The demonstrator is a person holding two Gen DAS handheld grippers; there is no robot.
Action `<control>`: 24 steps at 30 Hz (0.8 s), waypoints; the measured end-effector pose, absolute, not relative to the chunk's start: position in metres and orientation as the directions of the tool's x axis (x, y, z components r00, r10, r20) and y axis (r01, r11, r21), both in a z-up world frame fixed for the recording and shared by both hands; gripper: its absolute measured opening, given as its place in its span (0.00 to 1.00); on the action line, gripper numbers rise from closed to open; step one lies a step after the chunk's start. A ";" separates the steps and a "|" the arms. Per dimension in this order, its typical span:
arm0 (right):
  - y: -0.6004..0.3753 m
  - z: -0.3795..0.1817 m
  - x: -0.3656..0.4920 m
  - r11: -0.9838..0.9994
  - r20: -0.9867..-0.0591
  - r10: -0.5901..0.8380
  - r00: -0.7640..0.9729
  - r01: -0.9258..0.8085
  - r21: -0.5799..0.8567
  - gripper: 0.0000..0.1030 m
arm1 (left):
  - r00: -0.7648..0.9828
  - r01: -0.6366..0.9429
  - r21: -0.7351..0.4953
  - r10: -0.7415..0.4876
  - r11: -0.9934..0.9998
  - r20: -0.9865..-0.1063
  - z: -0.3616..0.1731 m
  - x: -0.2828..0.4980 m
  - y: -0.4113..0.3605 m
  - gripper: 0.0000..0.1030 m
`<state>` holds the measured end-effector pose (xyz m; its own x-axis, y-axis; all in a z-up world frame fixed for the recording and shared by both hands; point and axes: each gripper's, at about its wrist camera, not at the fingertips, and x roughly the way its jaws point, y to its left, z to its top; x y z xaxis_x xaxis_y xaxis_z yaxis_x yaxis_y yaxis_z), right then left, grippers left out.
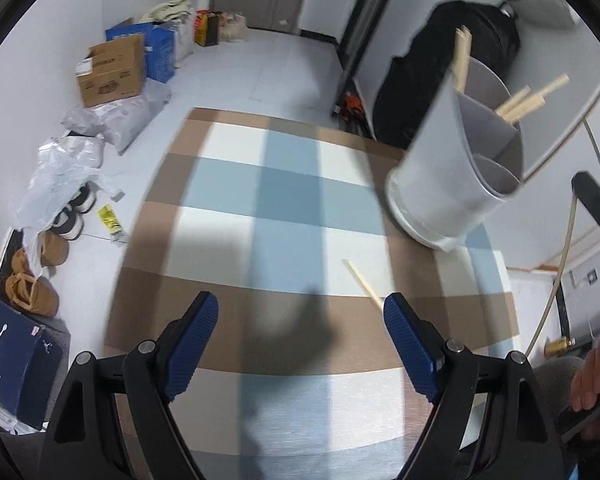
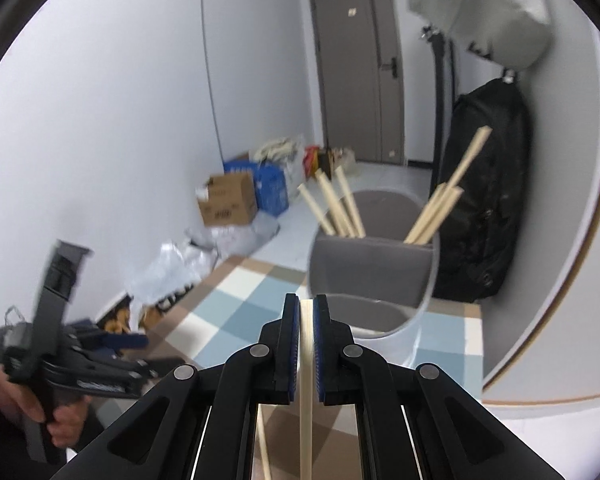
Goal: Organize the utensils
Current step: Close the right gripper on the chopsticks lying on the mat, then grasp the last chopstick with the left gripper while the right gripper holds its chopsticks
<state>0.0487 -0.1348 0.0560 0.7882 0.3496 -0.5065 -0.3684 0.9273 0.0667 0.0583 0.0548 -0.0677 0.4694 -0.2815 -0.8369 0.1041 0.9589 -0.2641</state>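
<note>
Right gripper [image 2: 307, 306] clamped on 1 chopstick [image 2: 306, 380] just before the holder [image 2: 370, 276]; left gripper [image 1: 300, 320] wide open, empty.

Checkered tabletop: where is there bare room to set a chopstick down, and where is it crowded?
Most of the checkered tabletop is bare, from its left edge across to the grey divided holder. Crowded spots: the holder's far compartments hold chopsticks, and one loose chopstick lies by the open left gripper. The right gripper clamps another chopstick.

A checked blue, white and tan tablecloth [image 1: 284, 208] is covering the near table while cardboard boxes [image 1: 112, 72] and plastic bags [image 1: 60, 176] are lining the left white wall [image 2: 100, 120]; a brown door [image 2: 356, 80] is standing far.
</note>
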 end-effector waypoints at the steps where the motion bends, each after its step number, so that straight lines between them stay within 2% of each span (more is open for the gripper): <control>1: -0.142 0.056 0.048 0.929 -0.496 0.355 0.792 -0.360 0.089 0.06 | 0.460 0.118 -0.267 -0.291 0.956 -0.839 -0.067 0.059 0.047 0.79; 7: -0.183 0.050 0.043 0.936 -0.458 0.353 0.816 -0.303 0.181 0.06 | 0.388 0.094 -0.278 -0.293 0.956 -0.874 -0.070 0.069 0.017 0.79; 11: -0.203 0.047 0.042 0.930 -0.433 0.361 0.826 -0.285 0.232 0.06 | 0.310 0.035 -0.263 -0.261 0.964 -0.914 -0.081 0.081 0.005 0.67; 15: -0.213 0.045 0.043 0.923 -0.410 0.373 0.832 -0.288 0.255 0.06 | 0.259 -0.062 -0.253 -0.230 0.965 -0.938 -0.089 0.093 0.006 0.63; 18: -0.218 0.045 0.041 0.913 -0.391 0.391 0.833 -0.298 0.279 0.06 | 0.200 -0.125 -0.265 -0.237 0.956 -0.951 -0.098 0.101 0.008 0.53; 19: -0.220 0.045 0.040 0.912 -0.386 0.393 0.835 -0.299 0.281 0.06 | 0.179 -0.154 -0.259 -0.231 0.954 -0.956 -0.102 0.102 0.009 0.43; 20: -0.222 0.046 0.039 0.909 -0.378 0.396 0.837 -0.300 0.289 0.06 | 0.162 -0.180 -0.262 -0.235 0.948 -0.959 -0.105 0.103 0.010 0.38; 23: -0.227 0.047 0.037 0.900 -0.361 0.408 0.839 -0.304 0.311 0.06 | 0.153 -0.209 -0.252 -0.223 0.945 -0.963 -0.105 0.104 0.009 0.34; 24: -0.229 0.047 0.036 0.899 -0.358 0.410 0.839 -0.305 0.315 0.06 | 0.151 -0.211 -0.234 -0.205 0.949 -0.967 -0.104 0.104 0.007 0.30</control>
<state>0.0364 -0.2286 0.0475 0.8389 0.4101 -0.3577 -0.3051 0.8988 0.3149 0.1038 0.0072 -0.1042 0.1510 -0.2050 -0.9670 -0.2106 0.9491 -0.2341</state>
